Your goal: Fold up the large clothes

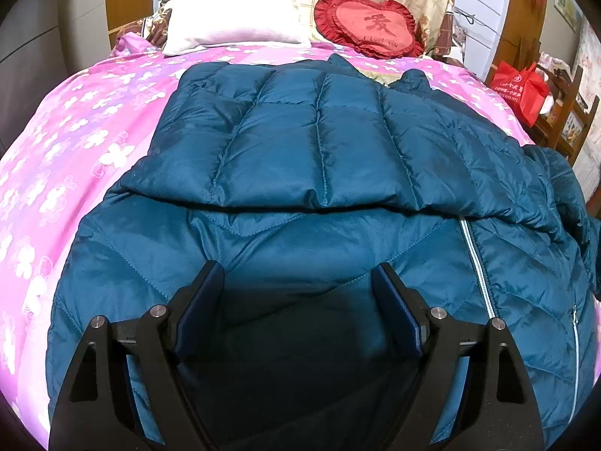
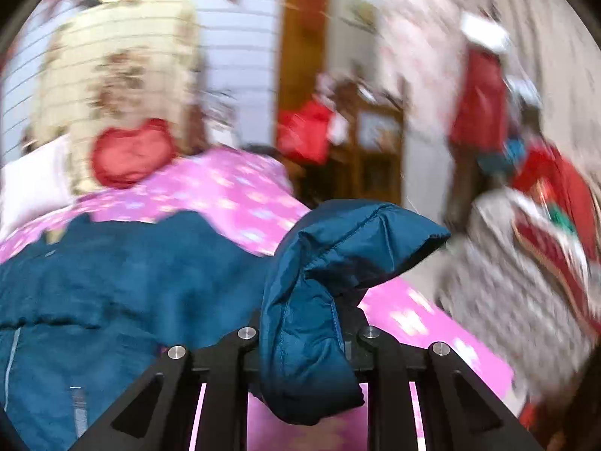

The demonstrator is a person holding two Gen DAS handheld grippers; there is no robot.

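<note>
The teal quilted jacket [image 1: 315, 143] lies on the pink floral bedspread [image 1: 86, 120], occupying the near and centre area of the bed. Its shell is glossy and puffed, stitched into rectangular panels on the folded-over upper layer and diagonal panels on the lower layer. A pale zipper [image 1: 477, 259] runs down the right side.

At the far end of the bed, a white pillow [image 1: 233, 18] sits left of a red heart-shaped ruffled cushion [image 1: 372, 26]. A red bag [image 1: 520, 90] rests on a wooden chair at far right; its contents cannot be determined.

The left gripper [image 1: 296, 282] is spread wide and released, both pads directly over the jacket fabric; contact cannot be confirmed.

The right gripper [image 2: 304, 334] is clenched on the sleeve [image 2: 338, 255], whose cuff end bunches up above the jaws. The right wrist view is motion-blurred.
</note>
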